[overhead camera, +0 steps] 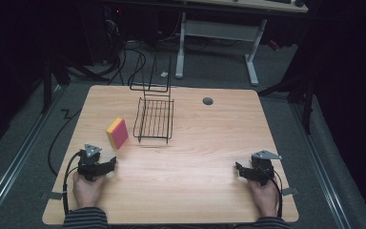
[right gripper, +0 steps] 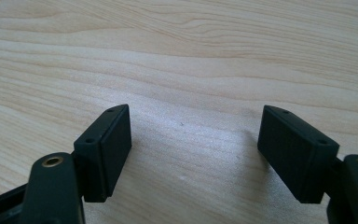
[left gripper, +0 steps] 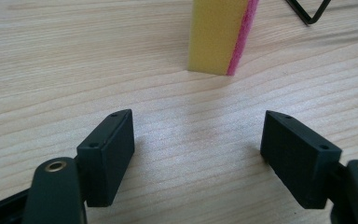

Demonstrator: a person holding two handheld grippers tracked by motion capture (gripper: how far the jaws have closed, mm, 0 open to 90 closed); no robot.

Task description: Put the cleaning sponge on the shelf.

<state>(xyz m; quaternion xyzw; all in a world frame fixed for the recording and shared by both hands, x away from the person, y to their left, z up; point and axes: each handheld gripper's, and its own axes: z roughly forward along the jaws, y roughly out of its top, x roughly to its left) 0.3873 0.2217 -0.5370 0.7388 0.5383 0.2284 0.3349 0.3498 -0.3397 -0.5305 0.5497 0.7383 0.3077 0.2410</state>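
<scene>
A yellow and pink sponge (overhead camera: 117, 132) stands on edge on the wooden table (overhead camera: 205, 138), left of a black wire rack (overhead camera: 154, 118). My left gripper (overhead camera: 112, 164) rests low at the front left, a short way in front of the sponge, jaws wide apart with nothing between them. In the left gripper view the sponge (left gripper: 221, 35) stands beyond the left gripper (left gripper: 198, 140), with a corner of the rack (left gripper: 310, 11) at the top right. At the front right my right gripper (overhead camera: 238, 168) is open over bare wood, and the right gripper view shows the right gripper (right gripper: 193, 137) empty.
A round grommet hole (overhead camera: 208, 101) sits near the table's far edge. A second wire frame (overhead camera: 150, 81) stands behind the rack. Beyond the table are a desk's white legs (overhead camera: 251, 62) and cables on the dark floor.
</scene>
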